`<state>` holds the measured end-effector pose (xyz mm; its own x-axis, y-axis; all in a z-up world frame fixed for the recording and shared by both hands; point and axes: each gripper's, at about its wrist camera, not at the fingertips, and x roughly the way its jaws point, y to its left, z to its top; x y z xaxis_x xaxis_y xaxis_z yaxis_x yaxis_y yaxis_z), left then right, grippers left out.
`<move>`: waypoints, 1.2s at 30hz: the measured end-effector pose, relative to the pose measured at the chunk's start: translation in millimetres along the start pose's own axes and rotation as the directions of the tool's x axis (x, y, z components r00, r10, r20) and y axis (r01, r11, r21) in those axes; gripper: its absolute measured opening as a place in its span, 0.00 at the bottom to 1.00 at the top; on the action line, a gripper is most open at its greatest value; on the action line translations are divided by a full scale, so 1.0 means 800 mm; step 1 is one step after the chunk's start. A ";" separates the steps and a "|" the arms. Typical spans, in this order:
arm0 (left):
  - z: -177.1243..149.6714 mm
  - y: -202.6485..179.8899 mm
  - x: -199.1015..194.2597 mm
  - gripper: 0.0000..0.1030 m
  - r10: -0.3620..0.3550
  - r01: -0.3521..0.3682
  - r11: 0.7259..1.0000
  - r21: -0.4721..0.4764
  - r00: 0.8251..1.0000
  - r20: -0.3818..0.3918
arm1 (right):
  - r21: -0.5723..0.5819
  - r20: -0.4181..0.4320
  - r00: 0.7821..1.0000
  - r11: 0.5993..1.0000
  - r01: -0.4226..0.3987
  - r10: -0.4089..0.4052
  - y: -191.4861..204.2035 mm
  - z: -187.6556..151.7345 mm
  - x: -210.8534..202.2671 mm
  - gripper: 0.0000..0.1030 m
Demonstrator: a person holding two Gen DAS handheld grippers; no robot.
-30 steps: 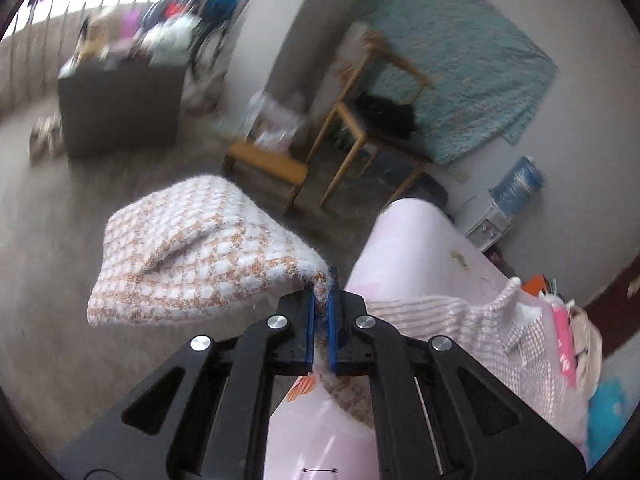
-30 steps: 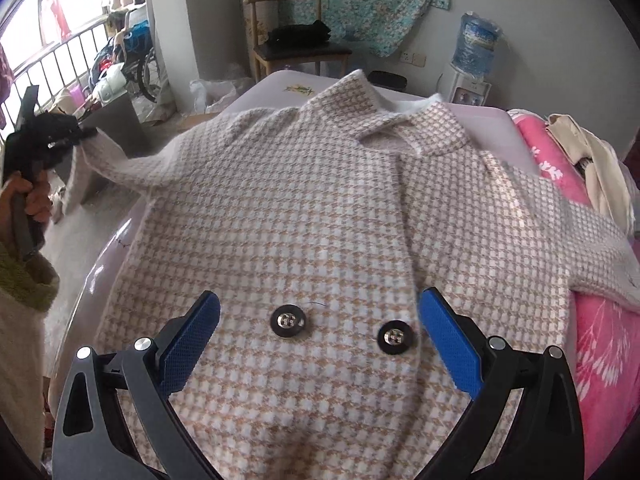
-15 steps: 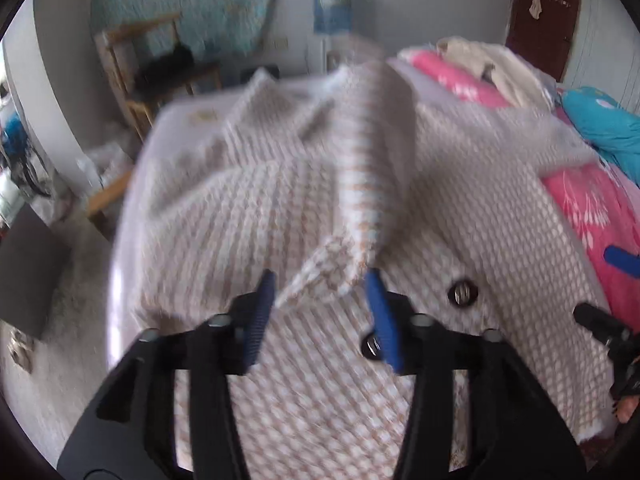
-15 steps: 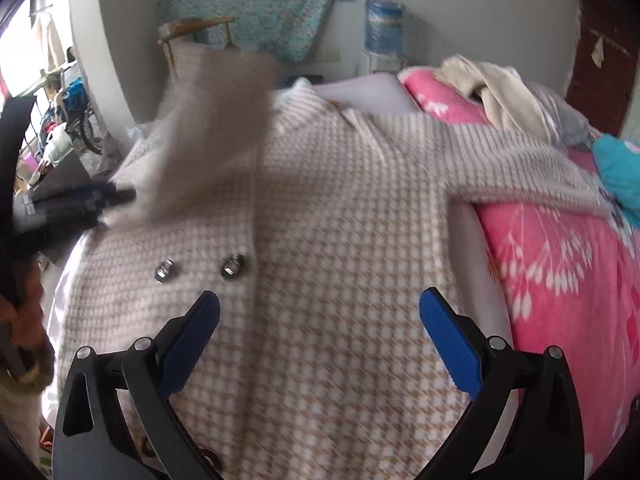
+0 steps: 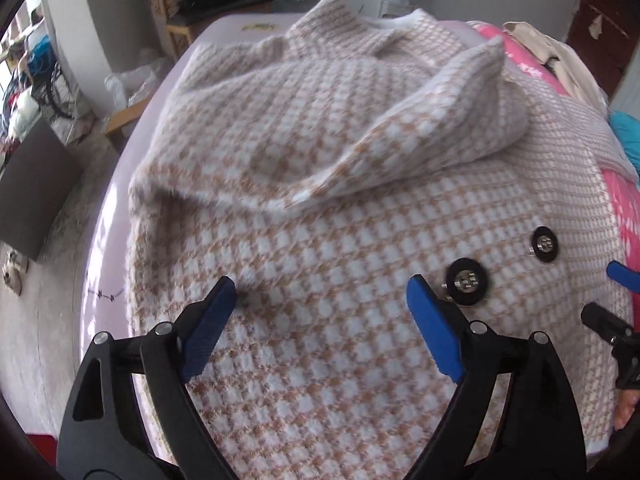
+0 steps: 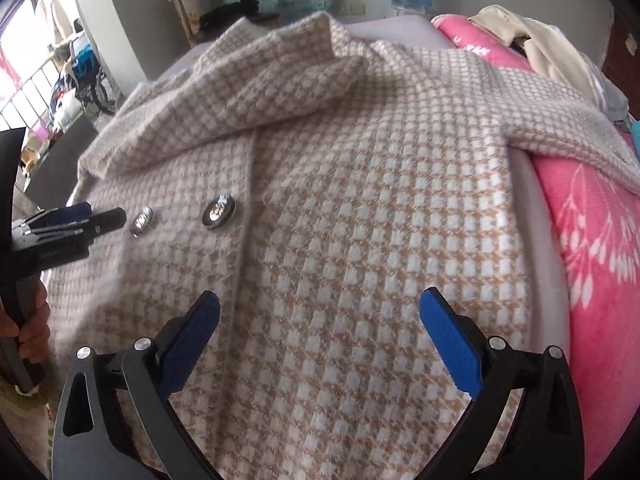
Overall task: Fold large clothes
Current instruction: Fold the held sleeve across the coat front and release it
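A bed (image 6: pixel 548 248) with a lilac sheet and a pink floral blanket (image 6: pixel 592 240) carries the checked coat (image 6: pixel 360 220), which lies front-up right under and ahead of both grippers. Its left sleeve (image 5: pixel 320 128) is now folded across the chest, ahead of the left gripper (image 5: pixel 320 308); the right sleeve (image 6: pixel 568 136) still stretches out over the blanket, ahead and to the right of the right gripper (image 6: pixel 320 320). Two dark buttons (image 5: pixel 466 282) sit just right of the left gripper's tip.

To do the matching fold well, I would have the right gripper take the far sleeve near its cuff, lift it clear and lay it flat across the chest, avoiding a bunched ridge like the one on the first sleeve.

A second ago the left gripper was clamped on the sleeve cuff, held out over the floor; now it stands wide and empty above the coat's front. The right gripper was and is spread wide, holding nothing.
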<state>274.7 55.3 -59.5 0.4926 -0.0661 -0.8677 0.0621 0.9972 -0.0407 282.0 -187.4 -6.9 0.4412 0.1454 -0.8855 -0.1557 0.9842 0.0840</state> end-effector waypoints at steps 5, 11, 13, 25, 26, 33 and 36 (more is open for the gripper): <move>-0.004 -0.004 0.003 0.91 0.017 -0.017 1.000 0.026 1.000 0.014 | -0.014 -0.013 1.000 1.000 0.018 -0.019 -0.001 -0.006 0.015 0.95; -0.005 -0.008 0.006 0.92 0.034 -0.035 0.999 0.032 0.999 0.022 | -0.045 -0.008 0.999 0.998 0.047 -0.048 0.003 -0.010 0.017 0.95; -0.004 -0.008 0.008 0.92 0.035 -0.035 0.999 0.035 0.999 0.022 | -0.048 -0.005 0.999 0.998 0.045 -0.046 0.003 -0.011 0.016 0.95; -0.006 -0.010 0.006 0.92 0.038 -0.039 0.998 0.044 0.999 0.022 | -0.070 -0.071 0.997 0.997 0.034 -0.039 0.003 0.000 0.018 0.95; -0.006 -0.009 0.006 0.92 0.038 -0.039 0.998 0.045 0.999 0.023 | -0.076 -0.074 0.997 0.997 0.030 -0.036 0.003 0.002 0.018 0.95; -0.008 -0.009 0.005 0.92 0.028 -0.031 0.998 0.060 0.999 0.040 | -0.151 -0.190 0.982 0.988 -0.015 -0.014 0.001 0.028 0.028 0.95; -0.010 -0.009 0.005 0.92 0.022 -0.025 0.998 0.066 0.998 0.056 | -0.137 -0.158 0.987 0.989 -0.052 0.030 -0.003 0.062 0.010 0.95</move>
<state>269.3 48.3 -66.4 0.5419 -0.0464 -0.8391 0.1065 0.9942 0.0138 330.0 -183.9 8.8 0.2912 0.1574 -0.9436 -0.2979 0.9522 0.0669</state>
